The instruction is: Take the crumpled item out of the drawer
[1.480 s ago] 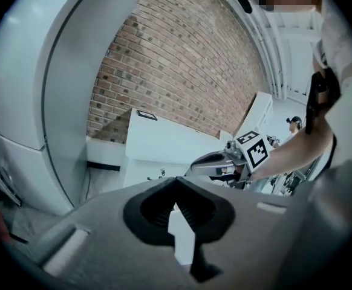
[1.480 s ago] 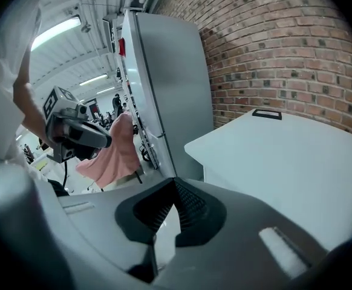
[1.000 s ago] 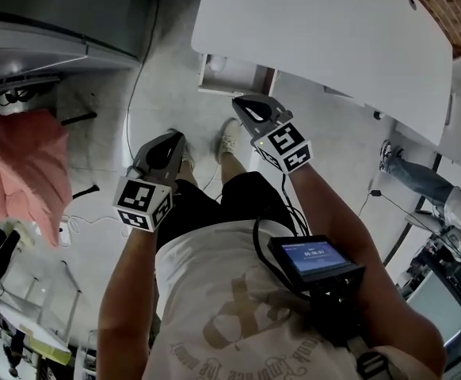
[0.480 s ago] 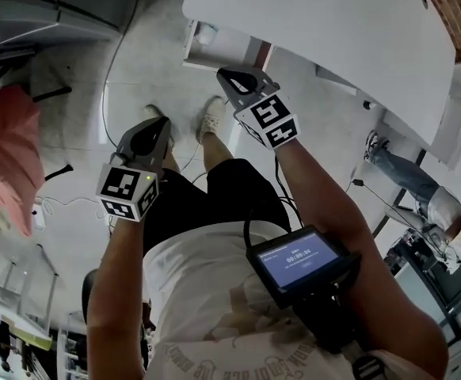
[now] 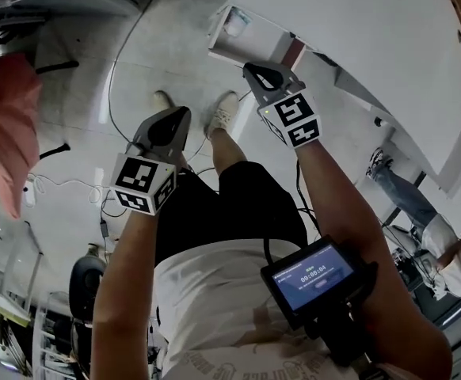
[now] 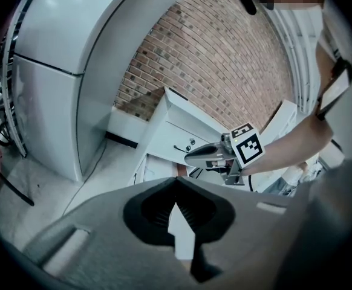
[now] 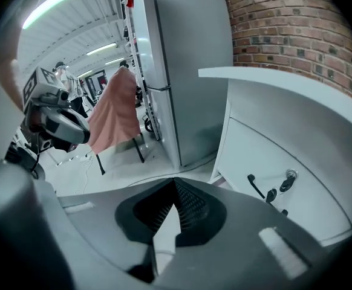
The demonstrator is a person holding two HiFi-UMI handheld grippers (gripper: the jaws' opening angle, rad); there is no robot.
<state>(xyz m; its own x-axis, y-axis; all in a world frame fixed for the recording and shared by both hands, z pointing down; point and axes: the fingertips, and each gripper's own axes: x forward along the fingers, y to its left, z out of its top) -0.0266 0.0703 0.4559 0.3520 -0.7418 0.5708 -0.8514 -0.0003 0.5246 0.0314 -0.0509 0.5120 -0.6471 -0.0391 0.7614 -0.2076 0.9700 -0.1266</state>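
In the head view the left gripper (image 5: pixel 181 115) and right gripper (image 5: pixel 253 71) both point downward, jaws clenched and empty. Just ahead of the right gripper's tips, the open drawer (image 5: pixel 254 47) holds the pale crumpled item (image 5: pixel 234 22), farther off from the left gripper. In the left gripper view its jaws meet at the tips with nothing between them. In the right gripper view the jaws are pressed together, with a white desk (image 7: pixel 285 101) to their right and a pink cloth (image 7: pixel 115 113) to their left.

- right gripper (image 7: pixel 175 189): the jaws are pressed together, with nothing between them.
- white cabinet (image 7: pixel 297 132) stands near on the right, with a dark handle (image 7: pixel 256 188).
- pink cloth (image 7: pixel 117 110) hangs far left, beside a tall grey cabinet (image 7: pixel 188 71).
- left gripper (image 7: pixel 79 135) is at the left edge.
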